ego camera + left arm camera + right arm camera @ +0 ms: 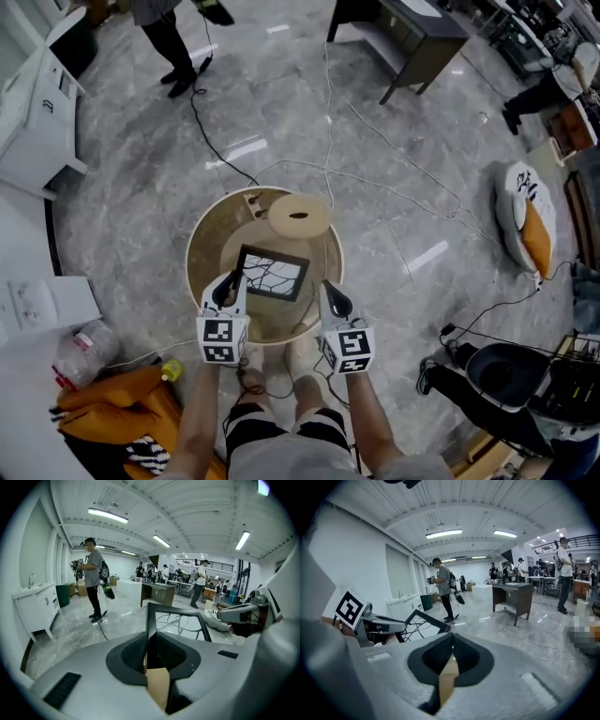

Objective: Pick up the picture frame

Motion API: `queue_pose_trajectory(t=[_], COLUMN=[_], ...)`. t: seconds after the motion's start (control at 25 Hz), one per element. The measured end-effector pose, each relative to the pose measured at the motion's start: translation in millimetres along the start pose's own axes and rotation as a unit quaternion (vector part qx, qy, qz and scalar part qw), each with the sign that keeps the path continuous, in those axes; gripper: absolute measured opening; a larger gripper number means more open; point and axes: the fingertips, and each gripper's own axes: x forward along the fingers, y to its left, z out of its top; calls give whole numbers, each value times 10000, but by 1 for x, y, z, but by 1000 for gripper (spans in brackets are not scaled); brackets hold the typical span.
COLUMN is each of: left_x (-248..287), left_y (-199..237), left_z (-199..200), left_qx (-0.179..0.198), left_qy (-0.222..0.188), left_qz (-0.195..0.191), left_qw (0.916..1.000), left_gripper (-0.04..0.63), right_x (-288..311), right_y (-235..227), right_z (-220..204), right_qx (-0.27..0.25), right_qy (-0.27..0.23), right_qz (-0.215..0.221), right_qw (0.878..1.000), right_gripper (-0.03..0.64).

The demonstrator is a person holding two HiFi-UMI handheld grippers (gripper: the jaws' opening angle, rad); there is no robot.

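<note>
Left gripper [230, 283] [151, 654] has its jaws clenched on the left edge of the black rectangular picture frame [272, 274] [180, 623] [424, 623], which holds a white pic of dark branching lines. The gripped stretch of edge is buried btwn the dark pads, so only the part past them shows. In the left gripper view the frame juts out ahead w/ grey marble floor [375, 159] and room behind it, i.e. lifted off any surface. From the head view it overlaps the round light-wood table [199, 246] w/ raised rim, and the gap btwn the two can't be judged there. Right gripper [330, 292] [451, 649] has its jaws pressed together w/ nothing btwn them, near the frame's right side but not on it. In its own view the frame sits off to the left, partly blocked by the left gripper's body. A round pale wooden disc [300, 216] w/ a slot is at the table's far rim; resting on it or standing behind it, can't tell. The table's near rim is hidden by both marker cubes and the wearer's forearms. A standing person in a grey top [173, 47] [93, 578] [442, 585] is cut off at the head view's top edge, legs only. Orange fabric [122, 403] bottom left is cropped; what it is, unclear.
</note>
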Motion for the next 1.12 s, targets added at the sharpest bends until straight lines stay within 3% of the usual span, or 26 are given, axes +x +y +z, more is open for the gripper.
queue_pose_trajectory(t=[0.44,0.72,1.12], left_x=[-118,-168,-226], left_y=[-12,-28,-45], left_z=[83,116,126], left_qx=[237,274,328], left_qy=[-918,-1198,-1521], left_qz=[550,878,1359], left_qw=[9940,9885,9784], left_gripper=[77,77,77], right_x=[-74,-106,-154], right_y=[38,38,34], right_z=[91,140,138], right_qx=[-556,-947,-1123], right_qy=[-780,-1095,-1137], right_qz=[270,463,567], right_qw=[9950,9884,9855], right_gripper=[-1,-1,0])
